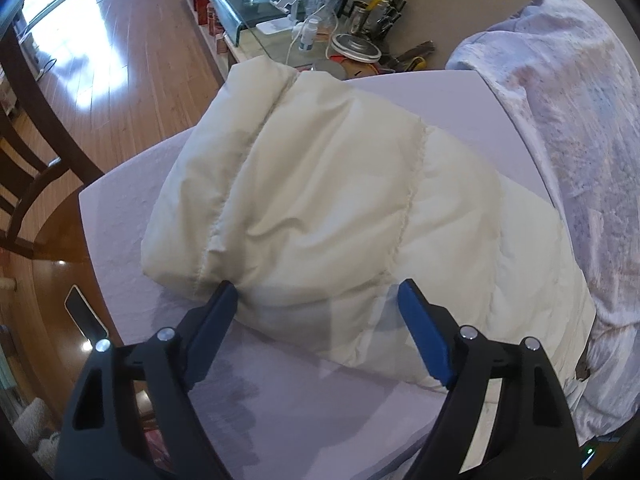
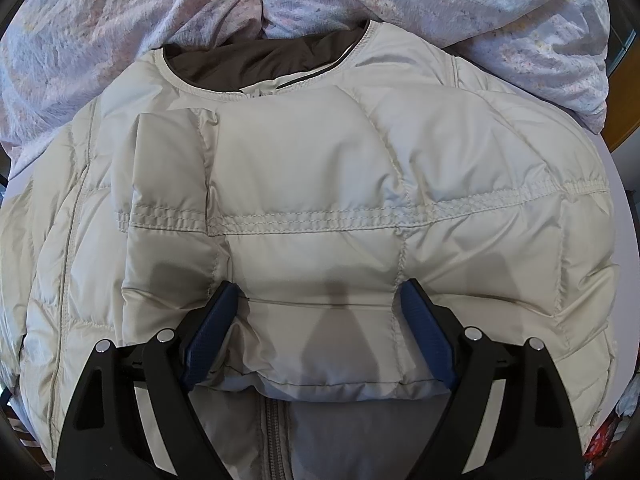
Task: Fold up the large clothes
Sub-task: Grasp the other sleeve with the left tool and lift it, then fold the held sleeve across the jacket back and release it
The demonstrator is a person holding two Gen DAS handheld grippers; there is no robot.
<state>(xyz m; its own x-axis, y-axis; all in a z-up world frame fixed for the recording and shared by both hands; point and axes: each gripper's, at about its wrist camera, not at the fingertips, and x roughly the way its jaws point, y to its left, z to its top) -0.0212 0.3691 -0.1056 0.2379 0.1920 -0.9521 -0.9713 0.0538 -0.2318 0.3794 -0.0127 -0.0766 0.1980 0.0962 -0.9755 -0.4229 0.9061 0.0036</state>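
A cream quilted puffer jacket (image 1: pixel 320 184) lies folded into a thick bundle on a white table (image 1: pixel 132 216). My left gripper (image 1: pixel 318 300) is open, its blue fingers on either side of the bundle's near edge. In the right wrist view the jacket (image 2: pixel 320 168) fills the frame, collar and brown lining (image 2: pixel 256 60) at the far side, sleeves folded over the front, zipper (image 2: pixel 274 428) at the near edge. My right gripper (image 2: pixel 318 300) is open, jaws wide, straddling a folded sleeve cuff and pressing into it.
A lilac patterned blanket (image 1: pixel 568 120) lies bunched along the table's right side and behind the jacket (image 2: pixel 120 8). A phone (image 1: pixel 82 312) lies on a wooden surface at left. A cluttered glass-topped sideboard (image 1: pixel 304 20), wooden floor and a dark chair (image 1: pixel 24 168) lie beyond.
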